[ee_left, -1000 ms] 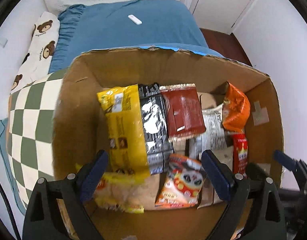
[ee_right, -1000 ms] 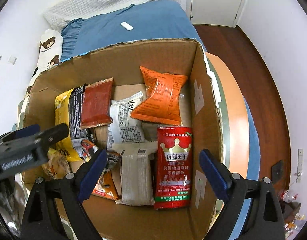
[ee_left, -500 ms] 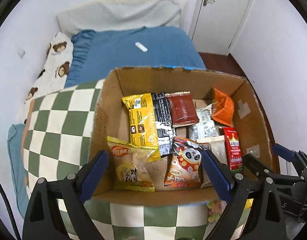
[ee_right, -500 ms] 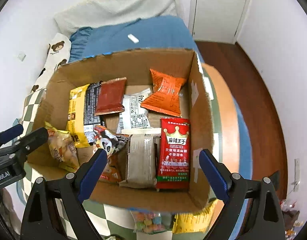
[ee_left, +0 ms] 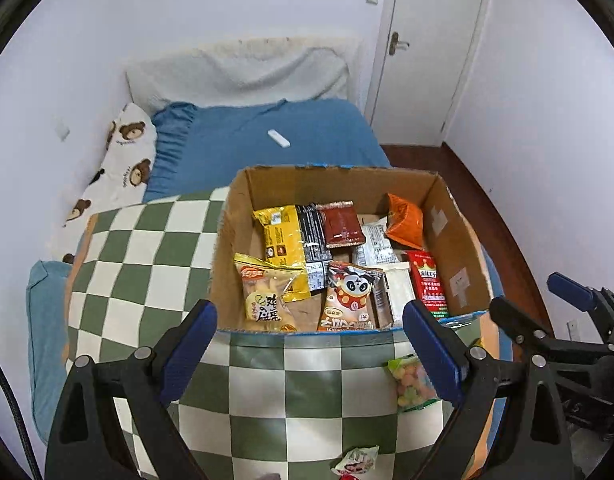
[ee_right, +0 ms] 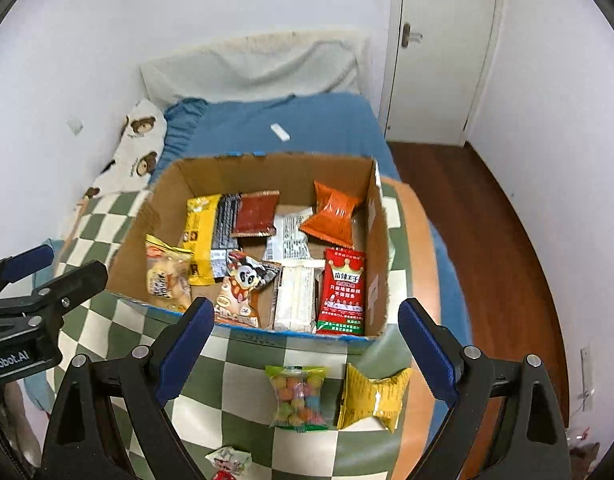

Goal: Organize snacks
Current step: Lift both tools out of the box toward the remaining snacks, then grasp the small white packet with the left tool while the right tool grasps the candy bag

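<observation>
A cardboard box stands on the green-and-white checked blanket, holding several snack packets. Among them are a yellow bag, a panda bag, an orange bag and a red crown packet. Outside the box, on the blanket, lie a bag of coloured candy balls, a yellow packet and a small white wrapped sweet. My left gripper and right gripper hover open above the near edge of the box, holding nothing.
The blanket covers a bed with a blue sheet, a bear-print pillow and a small white remote. White walls close in on the left; a door and a wooden floor lie to the right.
Both grippers have pulled back and up from inside the box. The whole box, the blanket in front and the loose packets on it have come into view. Both stayed open.
</observation>
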### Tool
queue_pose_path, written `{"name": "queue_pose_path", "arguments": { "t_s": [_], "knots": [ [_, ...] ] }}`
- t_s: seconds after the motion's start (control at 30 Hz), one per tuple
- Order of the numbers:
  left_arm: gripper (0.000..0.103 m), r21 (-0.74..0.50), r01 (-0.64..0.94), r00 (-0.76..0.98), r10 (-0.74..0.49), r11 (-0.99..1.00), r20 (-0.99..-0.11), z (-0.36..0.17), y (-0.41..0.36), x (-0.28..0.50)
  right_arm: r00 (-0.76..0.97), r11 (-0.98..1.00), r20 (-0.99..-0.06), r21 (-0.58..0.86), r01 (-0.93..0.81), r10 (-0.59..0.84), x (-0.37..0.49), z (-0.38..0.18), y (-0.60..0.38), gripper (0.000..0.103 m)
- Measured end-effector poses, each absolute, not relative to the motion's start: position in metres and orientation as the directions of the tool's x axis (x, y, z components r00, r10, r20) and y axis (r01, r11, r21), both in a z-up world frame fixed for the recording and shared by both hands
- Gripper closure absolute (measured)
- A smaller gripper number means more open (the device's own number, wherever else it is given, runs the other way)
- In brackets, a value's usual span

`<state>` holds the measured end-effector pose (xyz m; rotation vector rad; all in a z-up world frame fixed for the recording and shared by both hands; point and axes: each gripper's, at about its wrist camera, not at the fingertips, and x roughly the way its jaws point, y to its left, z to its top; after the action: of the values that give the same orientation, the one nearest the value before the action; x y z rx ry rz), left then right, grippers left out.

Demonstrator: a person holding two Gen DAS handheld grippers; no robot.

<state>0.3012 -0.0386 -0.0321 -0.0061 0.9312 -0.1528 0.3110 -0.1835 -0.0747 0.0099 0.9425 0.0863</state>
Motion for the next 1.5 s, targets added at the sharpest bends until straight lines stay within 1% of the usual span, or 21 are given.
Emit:
{"name": "queue_pose_path", "arguments": {
  "t_s": [0.17,0.3,0.43,0.53,0.6,0.63,0.67,0.7,0.77,0.83,1.0,1.03,1.07,1.1,1.13,1.17,1.27,1.37,1.5],
  "knots": [
    [0.008,-0.055,0.130,0.626,-0.125,0.990,-0.770,-0.016,-0.037,0.276,0.640,0.996,-0.764,0.051,-0.070,0.084,0.280,-0.047,-0.188,0.008],
    [0.008,-0.064,0.130,0.636,-0.132,0.989,-0.761,-0.008,-0.036,0.262,0.651,0.994,-0.752,0.072,-0.077,0.105,0.264,-0.038,-0.190,0.008],
    [0.008,-0.073,0.122,0.607,-0.132,0.990,-0.784,-0.018,-0.035,0.253,0.637,0.990,-0.758,0.121,-0.073,0.140,0.253,-0.041,-0.195,0.008],
    [0.008,-0.085,0.116,0.523,-0.134,0.990,-0.842,-0.050,-0.034,0.246,0.586,0.978,-0.785,0.194,-0.075,0.200,0.244,-0.059,-0.206,0.008],
    [0.008,-0.084,0.136,0.427,-0.135,0.987,-0.894,-0.087,-0.039,0.237,0.545,0.972,-0.808,0.227,-0.058,0.221,0.238,-0.077,-0.214,0.009],
    [0.008,-0.081,0.151,0.380,-0.134,0.985,-0.915,-0.102,-0.043,0.234,0.520,0.969,-0.822,0.242,-0.052,0.233,0.234,-0.089,-0.220,0.020],
    [0.008,-0.081,0.166,0.319,-0.132,0.983,-0.939,-0.124,-0.048,0.231,0.492,0.967,-0.837,0.250,-0.045,0.240,0.230,-0.103,-0.223,0.036],
    [0.008,-0.095,0.175,0.258,-0.139,0.980,-0.956,-0.144,-0.052,0.229,0.462,0.964,-0.851,0.264,-0.034,0.249,0.228,-0.115,-0.226,0.038],
    [0.008,-0.142,0.171,0.128,-0.165,0.975,-0.978,-0.186,-0.062,0.225,0.405,0.956,-0.874,0.295,-0.002,0.270,0.221,-0.143,-0.234,0.039],
    [0.008,-0.180,0.158,0.051,-0.190,0.971,-0.980,-0.216,-0.072,0.223,0.375,0.954,-0.887,0.300,0.025,0.269,0.217,-0.161,-0.240,0.039],
    [0.009,-0.210,0.187,-0.076,-0.199,0.960,-0.977,-0.274,-0.108,0.227,0.327,0.935,-0.897,0.344,0.091,0.298,0.222,-0.193,-0.254,0.038],
    [0.012,-0.195,0.200,-0.084,-0.182,0.960,-0.980,-0.282,-0.114,0.227,0.321,0.933,-0.899,0.346,0.098,0.299,0.226,-0.197,-0.254,0.038],
    [0.024,-0.180,0.218,-0.088,-0.164,0.959,-0.983,-0.289,-0.120,0.227,0.309,0.933,-0.902,0.346,0.100,0.301,0.233,-0.203,-0.253,0.038],
    [0.043,-0.161,0.235,-0.095,-0.142,0.959,-0.985,-0.295,-0.124,0.226,0.302,0.935,-0.905,0.343,0.096,0.301,0.238,-0.207,-0.251,0.038],
    [0.052,-0.141,0.240,-0.096,-0.121,0.960,-0.988,-0.298,-0.125,0.225,0.298,0.938,-0.908,0.334,0.092,0.294,0.244,-0.211,-0.247,0.038],
    [0.054,-0.141,0.230,-0.095,-0.122,0.963,-0.988,-0.300,-0.123,0.225,0.292,0.944,-0.913,0.320,0.079,0.285,0.252,-0.215,-0.241,0.038],
    [0.057,-0.123,0.145,-0.046,-0.118,0.982,-0.992,-0.294,-0.099,0.238,0.274,0.955,-0.921,0.295,0.034,0.275,0.271,-0.229,-0.223,0.038],
    [0.057,-0.130,0.019,-0.028,-0.129,0.991,-0.991,-0.292,-0.063,0.261,0.240,0.966,-0.938,0.260,0.006,0.251,0.289,-0.246,-0.208,0.038],
    [0.057,-0.135,-0.079,-0.003,-0.136,0.988,-0.991,-0.287,-0.030,0.281,0.155,0.979,-0.966,0.205,-0.016,0.205,0.309,-0.282,-0.185,0.038]
  ]
}}
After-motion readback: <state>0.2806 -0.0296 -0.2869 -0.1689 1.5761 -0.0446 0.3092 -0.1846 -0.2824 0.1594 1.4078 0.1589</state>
